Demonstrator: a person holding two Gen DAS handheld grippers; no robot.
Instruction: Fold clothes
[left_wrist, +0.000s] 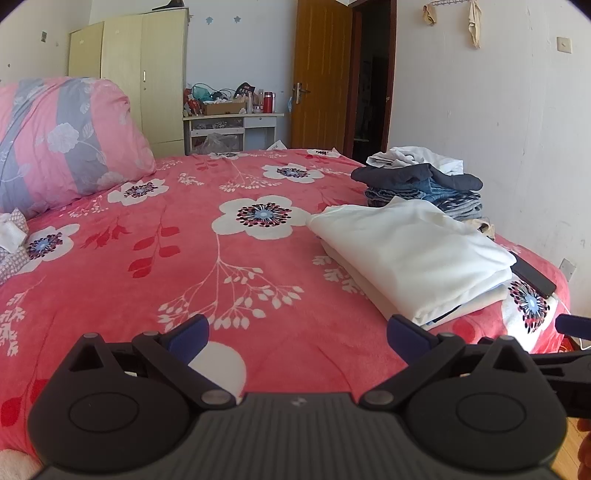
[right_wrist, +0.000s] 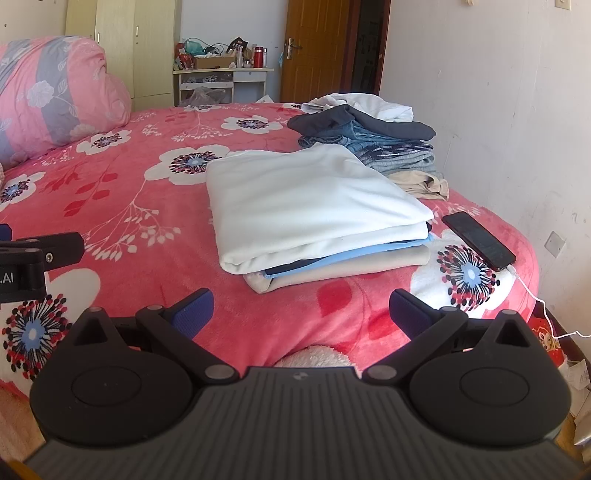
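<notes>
Bed cover (right_wrist: 155, 206): coral pink, printed with white flowers with dark, blue-centred hearts, red leaves and white sprigs.
Near folded stack (right_wrist: 314, 206): white top garment, light blue layer beneath, beige at the bottom.
Far pile (right_wrist: 369, 136): white garment on top, then dark navy, then blue denim and grey stripes; tan cloth at its near right.
Phone (right_wrist: 478, 240): black, with white cable.
Pillow (left_wrist: 62, 136), far left: pink and grey stripes with pale flowers.
Gripper fingers (right_wrist: 194, 314): black with blue pads.
</notes>
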